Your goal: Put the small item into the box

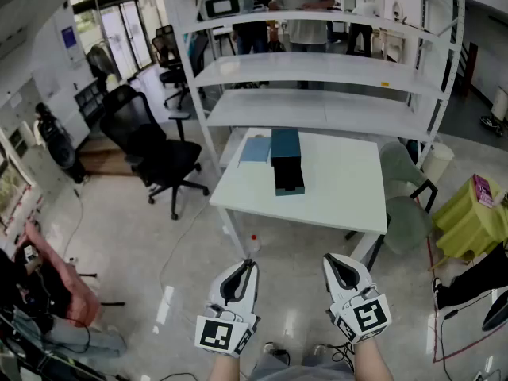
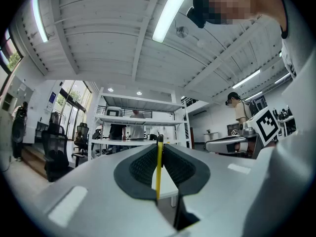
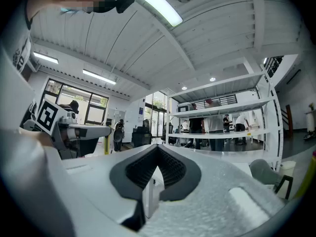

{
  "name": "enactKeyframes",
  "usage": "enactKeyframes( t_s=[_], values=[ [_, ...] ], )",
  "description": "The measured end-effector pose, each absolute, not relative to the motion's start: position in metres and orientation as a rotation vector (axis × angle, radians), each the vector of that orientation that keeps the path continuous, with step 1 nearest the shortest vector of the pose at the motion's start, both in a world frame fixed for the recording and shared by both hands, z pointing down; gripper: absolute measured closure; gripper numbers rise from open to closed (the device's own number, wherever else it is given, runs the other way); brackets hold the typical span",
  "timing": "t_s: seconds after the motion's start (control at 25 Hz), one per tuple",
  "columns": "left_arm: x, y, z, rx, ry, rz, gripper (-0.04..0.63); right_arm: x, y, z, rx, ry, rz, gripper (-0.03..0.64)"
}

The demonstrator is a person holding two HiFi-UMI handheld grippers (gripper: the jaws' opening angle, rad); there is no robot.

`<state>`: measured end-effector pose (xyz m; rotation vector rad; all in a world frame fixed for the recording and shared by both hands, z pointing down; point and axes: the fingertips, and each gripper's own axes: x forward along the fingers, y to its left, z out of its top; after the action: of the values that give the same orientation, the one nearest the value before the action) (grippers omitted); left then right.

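My left gripper was clamped on a thin yellow item, and my right gripper was closed on nothing. I judged the item in hand but not delivered: the box sat well ahead on the table. Open floor lay ahead, with an office chair ahead-left and the table's near edge to clear.

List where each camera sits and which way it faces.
Head view: on the person's head, looking forward and down at the white table; left gripper and right gripper show below.
Left gripper view: on the left gripper, along jaws closed on a thin yellow item, toward the shelving.
Right gripper view: on the right gripper, along closed, empty jaws, toward the shelving.
Shared: both gripper views see the shelving and each other's gripper.
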<state>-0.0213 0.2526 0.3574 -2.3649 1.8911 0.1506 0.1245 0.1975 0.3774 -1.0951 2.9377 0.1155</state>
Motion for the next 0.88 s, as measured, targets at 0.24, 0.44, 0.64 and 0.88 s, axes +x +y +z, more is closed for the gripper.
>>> enactKeyframes(
  t_s=[0.24, 0.44, 0.64, 0.88],
  values=[
    [-0.025, 0.251, 0.358, -2.36, 1.888, 0.149, 0.535, 0.121, 0.196, 0.381, -1.093, 2.929, 0.106, 0.614],
    [-0.026, 0.251, 0.353, -2.363, 1.888, 0.152, 0.534, 0.12, 0.197, 0.376, -1.1, 2.936, 0.108, 0.614],
    [-0.033, 0.247, 0.354, -2.364, 1.883, 0.158, 0.535, 0.113, 0.192, 0.379, -1.108, 2.934, 0.103, 0.614],
    [-0.045, 0.239, 0.352, -2.377, 1.861, 0.17, 0.535, 0.103, 0.186, 0.375, -1.099, 2.904, 0.061, 0.614]
  ],
)
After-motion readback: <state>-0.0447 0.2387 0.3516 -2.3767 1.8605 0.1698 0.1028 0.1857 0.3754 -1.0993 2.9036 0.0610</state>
